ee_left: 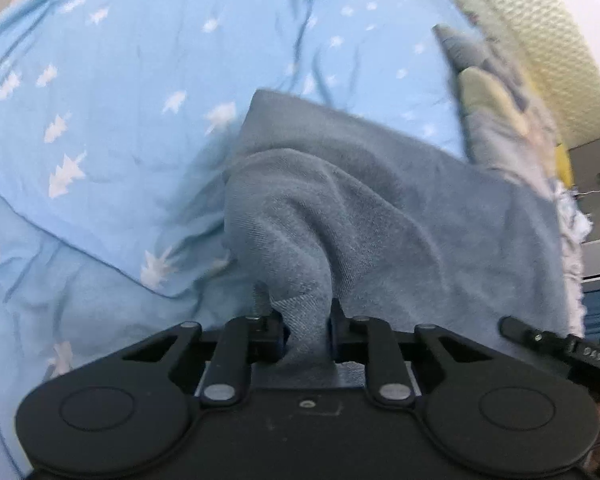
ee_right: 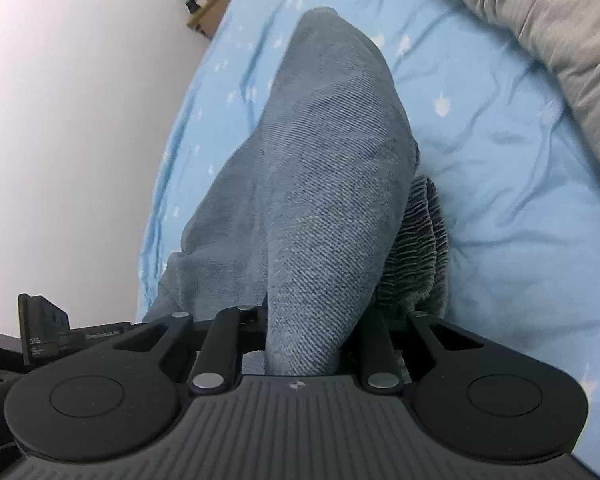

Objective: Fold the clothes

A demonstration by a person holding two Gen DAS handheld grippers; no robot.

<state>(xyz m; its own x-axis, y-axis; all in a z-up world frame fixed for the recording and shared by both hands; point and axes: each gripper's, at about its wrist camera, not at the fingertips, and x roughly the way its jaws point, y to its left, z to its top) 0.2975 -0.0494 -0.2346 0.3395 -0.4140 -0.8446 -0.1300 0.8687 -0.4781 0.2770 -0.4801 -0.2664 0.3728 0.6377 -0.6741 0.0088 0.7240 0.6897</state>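
A blue-grey denim garment (ee_left: 400,216) lies on a light blue bedsheet with white prints (ee_left: 100,100). My left gripper (ee_left: 306,320) is shut on a bunched fold of it, and the cloth rises in a ridge from the jaws toward the bed. In the right wrist view the same denim garment (ee_right: 324,184) stands up in a tall peak from my right gripper (ee_right: 308,336), which is shut on it. A ribbed elastic waistband (ee_right: 420,248) hangs just right of that peak. The fingertips of both grippers are buried in cloth.
A frayed hem (ee_left: 572,216) and a pale green patterned cloth (ee_left: 488,96) lie at the right. A grey blanket (ee_right: 540,40) covers the bed's far right. A white wall (ee_right: 72,120) runs along the bed's left edge, with a cardboard box (ee_right: 208,12) at the far end.
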